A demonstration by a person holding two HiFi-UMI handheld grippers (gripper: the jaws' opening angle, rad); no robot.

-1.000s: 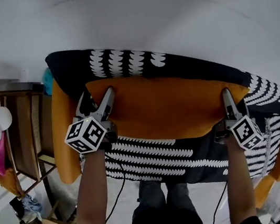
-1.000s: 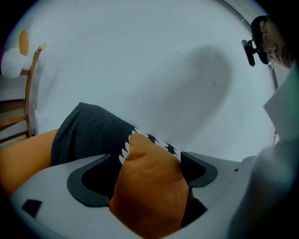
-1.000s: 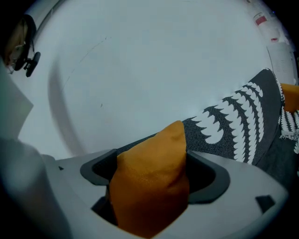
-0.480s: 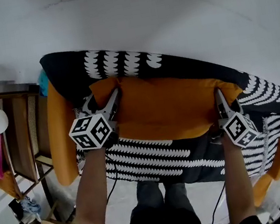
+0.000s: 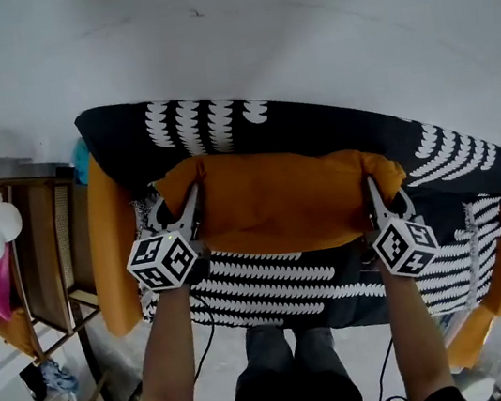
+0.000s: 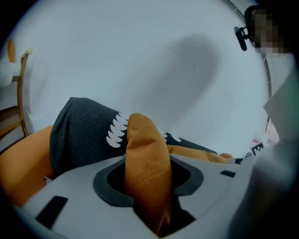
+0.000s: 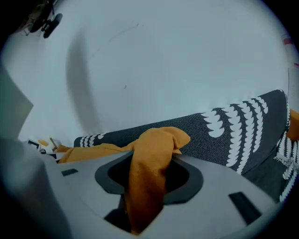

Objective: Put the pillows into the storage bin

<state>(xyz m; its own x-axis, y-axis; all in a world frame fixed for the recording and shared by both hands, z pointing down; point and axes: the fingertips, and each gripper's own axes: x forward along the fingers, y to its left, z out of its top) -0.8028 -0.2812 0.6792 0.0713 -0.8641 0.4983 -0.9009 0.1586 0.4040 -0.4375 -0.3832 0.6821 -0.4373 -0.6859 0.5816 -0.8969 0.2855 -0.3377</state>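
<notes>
Orange pillow [image 5: 275, 202] caught at both ends — your left tool [image 5: 178, 204] and right tool [image 5: 379, 192] have just closed, each clamping a corner — it sits against the back of the patterned sofa [image 5: 314, 127], ready to lift.

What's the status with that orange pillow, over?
Left gripper, right gripper: jaws just closed on orange pillow's ends. Pillow on patterned sofa. Bin not in view.
</notes>
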